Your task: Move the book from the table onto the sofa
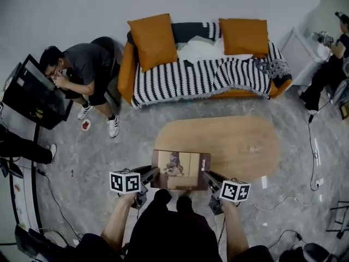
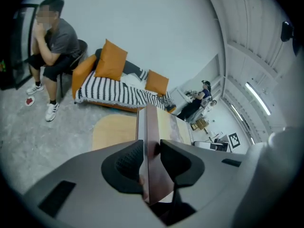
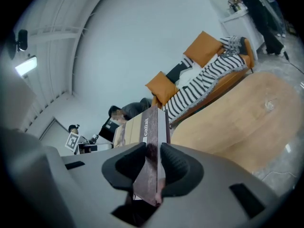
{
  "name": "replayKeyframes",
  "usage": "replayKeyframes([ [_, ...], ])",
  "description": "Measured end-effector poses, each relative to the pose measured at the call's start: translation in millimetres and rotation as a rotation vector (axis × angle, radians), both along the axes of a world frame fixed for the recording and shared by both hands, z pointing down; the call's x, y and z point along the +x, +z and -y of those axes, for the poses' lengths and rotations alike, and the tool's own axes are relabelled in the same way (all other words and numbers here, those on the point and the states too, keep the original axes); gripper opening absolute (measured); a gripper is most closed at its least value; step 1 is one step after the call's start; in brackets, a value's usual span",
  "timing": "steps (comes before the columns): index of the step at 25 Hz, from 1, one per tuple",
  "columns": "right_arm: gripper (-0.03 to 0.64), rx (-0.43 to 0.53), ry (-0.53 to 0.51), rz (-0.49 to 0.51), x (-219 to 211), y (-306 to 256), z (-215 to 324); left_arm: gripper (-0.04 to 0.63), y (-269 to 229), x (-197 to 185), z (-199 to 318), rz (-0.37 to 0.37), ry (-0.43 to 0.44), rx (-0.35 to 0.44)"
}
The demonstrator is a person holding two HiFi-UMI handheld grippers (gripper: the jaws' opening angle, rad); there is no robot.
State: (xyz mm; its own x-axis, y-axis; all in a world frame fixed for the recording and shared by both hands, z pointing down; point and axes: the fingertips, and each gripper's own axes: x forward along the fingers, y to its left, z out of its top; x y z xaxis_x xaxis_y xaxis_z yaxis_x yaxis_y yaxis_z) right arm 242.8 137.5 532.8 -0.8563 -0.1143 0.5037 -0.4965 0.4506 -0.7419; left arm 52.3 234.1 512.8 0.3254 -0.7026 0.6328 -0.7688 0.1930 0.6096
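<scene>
Both grippers are on the book now, one at each short end, and it sits flat between them over the near edge of the oval wooden bench. The left gripper has its jaws clamped on the book's left edge; its own view shows the ribbed pads pressing on either side of the dark cover. The right gripper matches it, jaws closed on the spine end, where white lettering runs along the brown band. The pale cover faces up, with a picture on it that is too small to read. From above, the book seems to be lifted just clear of the bench top rather than resting on it, though the angle makes that hard to call. Beyond the bench stands the sofa, orange-framed and draped in a black-and-white striped throw, with an orange cushion at its left and another at its right. A seated person leans forward on a chair left of the sofa, feet on the grey floor.
</scene>
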Motion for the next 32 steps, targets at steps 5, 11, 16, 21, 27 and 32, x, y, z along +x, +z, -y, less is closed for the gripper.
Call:
replayKeyframes([
  [5, 0.121, 0.015, -0.152, 0.001, -50, 6, -22, 0.121, 10, -31, -54, -0.014, -0.157, -0.001],
  [11, 0.12, 0.032, -0.235, 0.001, -105, 0, -49, 0.12, 11, -74, -96, -0.038, -0.256, 0.018],
  [16, 0.118, 0.036, -0.239, -0.008, -150, -2, -74, 0.118, 12, -122, -118, -0.042, -0.258, 0.04],
  [21, 0.118, 0.039, -0.211, -0.018, -202, -4, -100, 0.115, 14, -178, -138, -0.066, -0.223, 0.058],
  [27, 0.114, 0.054, -0.182, -0.013, -250, -9, -116, 0.11, 8, -230, -147, -0.052, -0.166, 0.071],
  [32, 0.114, 0.055, -0.155, -0.004, -283, -15, -119, 0.11, 0, -268, -144, -0.045, -0.146, 0.08],
])
